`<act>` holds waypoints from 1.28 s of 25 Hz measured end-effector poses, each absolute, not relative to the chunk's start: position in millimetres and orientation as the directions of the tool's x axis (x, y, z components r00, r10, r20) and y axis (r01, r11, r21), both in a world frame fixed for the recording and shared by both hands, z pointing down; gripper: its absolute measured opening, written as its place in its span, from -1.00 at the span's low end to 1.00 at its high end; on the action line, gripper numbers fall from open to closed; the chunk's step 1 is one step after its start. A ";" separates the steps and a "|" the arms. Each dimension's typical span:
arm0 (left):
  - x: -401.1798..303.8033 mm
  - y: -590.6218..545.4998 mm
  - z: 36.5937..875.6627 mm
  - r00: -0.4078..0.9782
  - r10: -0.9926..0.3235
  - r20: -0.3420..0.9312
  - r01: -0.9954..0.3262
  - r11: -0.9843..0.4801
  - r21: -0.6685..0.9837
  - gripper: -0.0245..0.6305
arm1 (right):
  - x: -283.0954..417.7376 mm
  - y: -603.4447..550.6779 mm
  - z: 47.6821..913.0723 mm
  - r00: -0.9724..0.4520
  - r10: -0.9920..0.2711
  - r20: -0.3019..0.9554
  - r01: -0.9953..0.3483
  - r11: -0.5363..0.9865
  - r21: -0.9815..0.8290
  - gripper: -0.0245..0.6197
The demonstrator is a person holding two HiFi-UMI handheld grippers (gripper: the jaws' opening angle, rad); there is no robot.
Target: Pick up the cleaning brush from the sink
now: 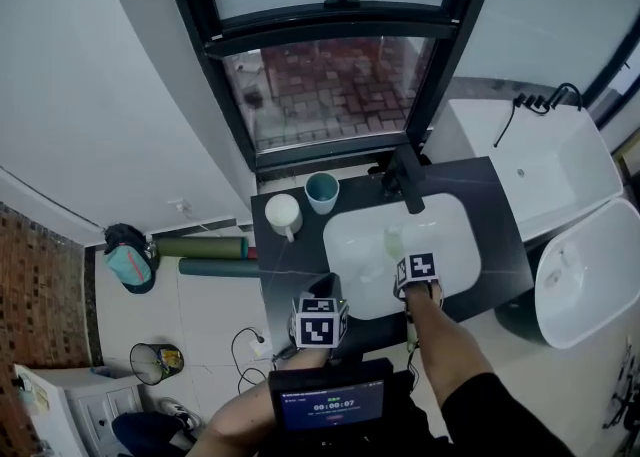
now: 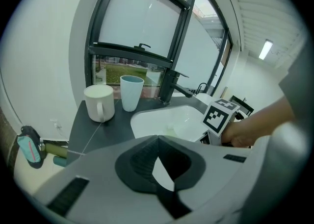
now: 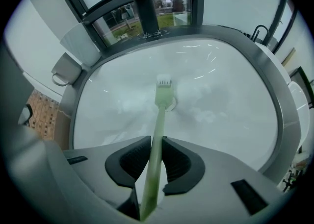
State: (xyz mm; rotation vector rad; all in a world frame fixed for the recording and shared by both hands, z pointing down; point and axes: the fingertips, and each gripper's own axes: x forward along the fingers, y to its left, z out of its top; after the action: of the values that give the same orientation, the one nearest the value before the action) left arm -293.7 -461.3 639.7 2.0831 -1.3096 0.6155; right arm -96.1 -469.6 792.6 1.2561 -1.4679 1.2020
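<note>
**Right gripper clamped on the brush handle over the basin**

Head view: the white oval sink [image 1: 455, 245] is sunk in a dark stone counter [image 1: 285, 270]; inside it shows only the pale green cleaning brush [image 1: 392, 243], faint against the glossy bowl. A white mug [image 1: 283, 213] and a pale blue-green cup [image 1: 322, 192] stand side by side at the counter's back left corner, near the window; what they hold cannot be seen. A black tap [image 1: 405, 180] rises behind the basin. The right gripper [image 1: 408, 267] reaches over the sink's near edge, and the left gripper [image 1: 325, 293] hangs above the counter's front edge, just left of the basin.

Left gripper view: the left gripper's [image 2: 158, 138] ribbed black pads meet at their tips with nothing between them; the shells around them are smooth grey plastic. Beyond them are the mug with its looped handle, the straight-sided cup just beside it, and the square-sectioned tap. The right gripper's marker cube [image 2: 219, 115] and the hand [image 2: 250, 131] behind it sit at the basin's right.

Right gripper view: the right gripper's [image 3: 156, 142] jaws are pressed from both sides on the brush's slim, translucent green handle; the handle runs straight ahead to a small head with white bristles [image 3: 163, 82], over the middle of the basin. Whether the head touches the smooth white bowl cannot be told.
</note>
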 end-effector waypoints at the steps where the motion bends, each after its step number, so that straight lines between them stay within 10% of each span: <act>1: -297.0 -459.7 635.9 0.397 -0.645 0.653 -0.915 -0.332 0.229 -0.87 | -97.1 -467.2 788.1 -0.158 -0.192 0.969 -0.987 0.035 -0.154 -0.79; 21: -280.9 -351.7 550.5 0.472 -0.726 0.501 -0.881 -0.373 0.290 -0.87 | -95.0 -345.7 634.5 -0.411 -0.535 0.738 -0.905 0.140 -0.403 -0.80; 32: -107.7 -253.7 501.0 0.333 -0.855 0.397 -0.941 -0.277 0.193 -0.87 | 66.2 -249.8 545.8 -0.567 -0.614 0.549 -0.823 0.444 -0.353 -0.80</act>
State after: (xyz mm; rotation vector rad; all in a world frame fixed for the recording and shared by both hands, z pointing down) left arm -107.7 -253.7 501.0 2.2138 -1.5867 0.3026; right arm 66.2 -249.8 545.8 1.2253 -2.3595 0.8568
